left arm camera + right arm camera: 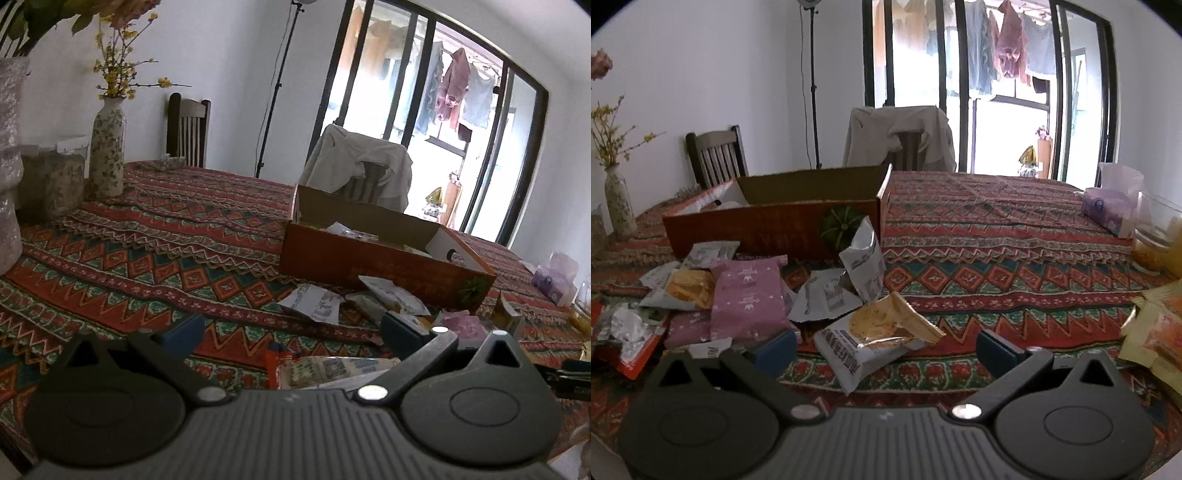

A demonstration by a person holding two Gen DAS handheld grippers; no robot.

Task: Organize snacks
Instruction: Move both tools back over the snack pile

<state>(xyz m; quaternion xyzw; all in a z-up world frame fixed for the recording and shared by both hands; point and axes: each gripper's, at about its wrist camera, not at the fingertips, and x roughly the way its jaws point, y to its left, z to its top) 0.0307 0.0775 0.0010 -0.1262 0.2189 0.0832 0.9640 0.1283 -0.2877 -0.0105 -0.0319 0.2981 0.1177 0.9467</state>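
Crinkled foil and plastic snack packets (827, 295) lie heaped on the patterned-cloth surface (997, 258) against the open cardboard box (775, 225). Right gripper (886, 347) spread wide, empty, over a biscuit packet (875, 332); left gripper (291, 332) likewise released.

White walls (720, 74) enclose a dining room where daylight pours through black-framed sliding glass doors (960, 92), laundry (1008, 48) hanging outside. A patterned red, green and orange tablecloth (979, 229) covers the table. Two wooden chairs stand behind it, one (716, 155) bare, the other (897, 136) draped with a pale garment. A light stand (812, 92) rises beside the wall.
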